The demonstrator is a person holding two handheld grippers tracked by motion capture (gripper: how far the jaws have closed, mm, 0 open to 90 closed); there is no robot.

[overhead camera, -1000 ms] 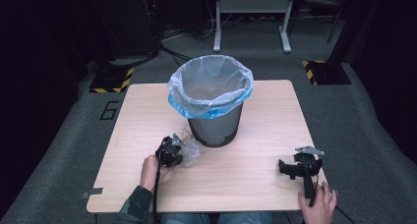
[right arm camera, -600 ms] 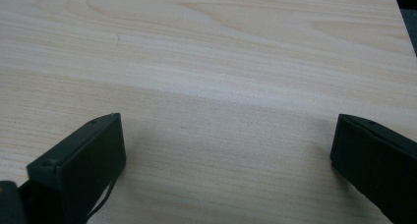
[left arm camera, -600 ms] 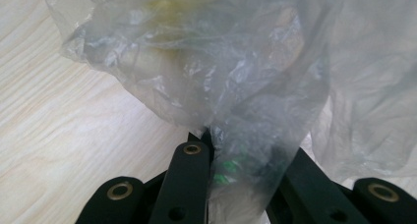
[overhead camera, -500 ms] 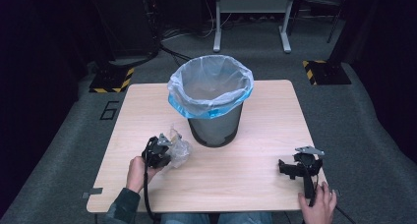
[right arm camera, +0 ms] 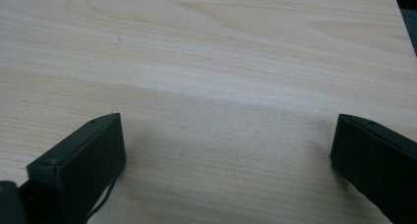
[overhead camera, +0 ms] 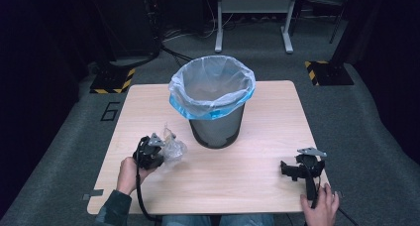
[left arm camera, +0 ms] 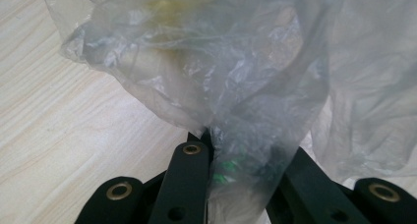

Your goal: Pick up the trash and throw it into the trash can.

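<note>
Left gripper was clamped on the crumpled clear plastic bag, just left of the lined bin — best lift it clear of the rim before release. Right gripper sat idle, jaws apart.

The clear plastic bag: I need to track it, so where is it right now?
In the high view the clear plastic bag is at the table's left front, clamped in the left tool, just left of the lined bin.
</note>
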